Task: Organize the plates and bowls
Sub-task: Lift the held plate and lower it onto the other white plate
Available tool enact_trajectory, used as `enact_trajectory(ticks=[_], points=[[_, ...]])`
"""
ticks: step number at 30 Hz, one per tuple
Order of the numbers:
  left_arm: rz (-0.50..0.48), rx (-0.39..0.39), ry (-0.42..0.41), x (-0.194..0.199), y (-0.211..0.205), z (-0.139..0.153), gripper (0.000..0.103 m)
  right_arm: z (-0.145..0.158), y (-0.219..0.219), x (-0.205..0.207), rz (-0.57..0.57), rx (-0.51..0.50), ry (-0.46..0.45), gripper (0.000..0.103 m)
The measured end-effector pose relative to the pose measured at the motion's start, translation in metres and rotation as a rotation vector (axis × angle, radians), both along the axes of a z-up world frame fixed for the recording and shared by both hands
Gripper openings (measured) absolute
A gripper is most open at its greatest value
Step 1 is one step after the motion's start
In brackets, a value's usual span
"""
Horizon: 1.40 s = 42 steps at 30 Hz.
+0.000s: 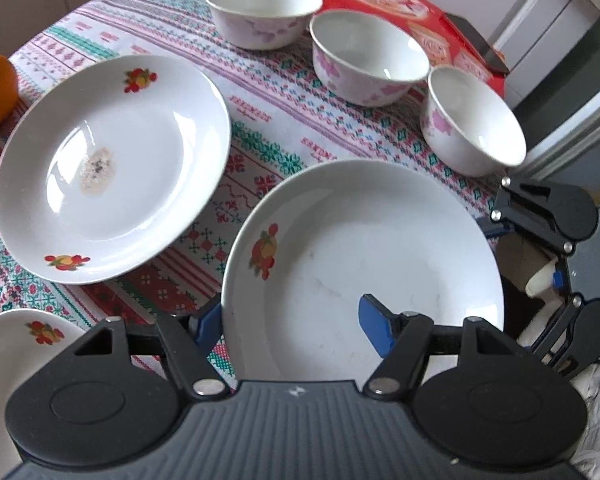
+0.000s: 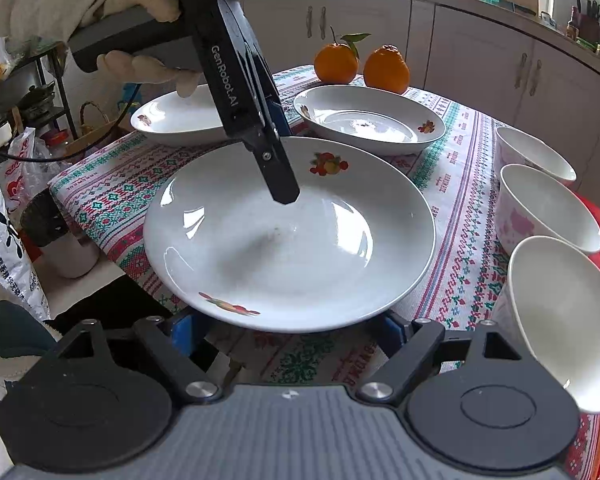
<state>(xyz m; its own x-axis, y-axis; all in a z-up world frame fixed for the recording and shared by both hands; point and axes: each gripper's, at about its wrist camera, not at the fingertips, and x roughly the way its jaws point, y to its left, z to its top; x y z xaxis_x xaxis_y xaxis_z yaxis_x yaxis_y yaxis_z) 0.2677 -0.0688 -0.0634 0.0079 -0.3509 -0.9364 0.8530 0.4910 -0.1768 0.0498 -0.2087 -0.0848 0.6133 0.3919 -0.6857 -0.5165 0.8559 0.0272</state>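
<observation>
I have the left gripper (image 1: 296, 326) pinching the rim of the near plate (image 1: 380, 248) at the tablecloth's (image 1: 268, 120) edge; my right gripper (image 2: 288, 330) stands spread beside that plate's other rim, not pressing; three bowls (image 1: 368, 58) sit beyond the plate; a second plate (image 1: 112, 168) just beside it.
</observation>
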Motion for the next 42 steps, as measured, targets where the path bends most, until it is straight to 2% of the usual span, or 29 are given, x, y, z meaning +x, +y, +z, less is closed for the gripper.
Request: enact_trajectory(ticks=[3, 15, 23, 42], points=[[0.0, 0.009, 0.011, -0.001, -0.002, -0.005, 0.073, 0.0, 0.0, 0.001, 0.004, -0.002, 0.002, 0.089], [0.024, -0.003, 0.021, 0.0, 0.002, -0.004, 0.073, 0.004, 0.001, 0.006, 0.016, -0.012, 0.025, 0.089], [0.05, -0.027, 0.01, 0.003, 0.009, 0.008, 0.073, 0.012, 0.001, 0.014, 0.04, -0.024, 0.026, 0.089], [0.215, -0.082, -0.071, 0.013, 0.073, 0.043, 0.073, 0.047, 0.032, 0.058, 0.179, -0.04, -0.039, 0.089]])
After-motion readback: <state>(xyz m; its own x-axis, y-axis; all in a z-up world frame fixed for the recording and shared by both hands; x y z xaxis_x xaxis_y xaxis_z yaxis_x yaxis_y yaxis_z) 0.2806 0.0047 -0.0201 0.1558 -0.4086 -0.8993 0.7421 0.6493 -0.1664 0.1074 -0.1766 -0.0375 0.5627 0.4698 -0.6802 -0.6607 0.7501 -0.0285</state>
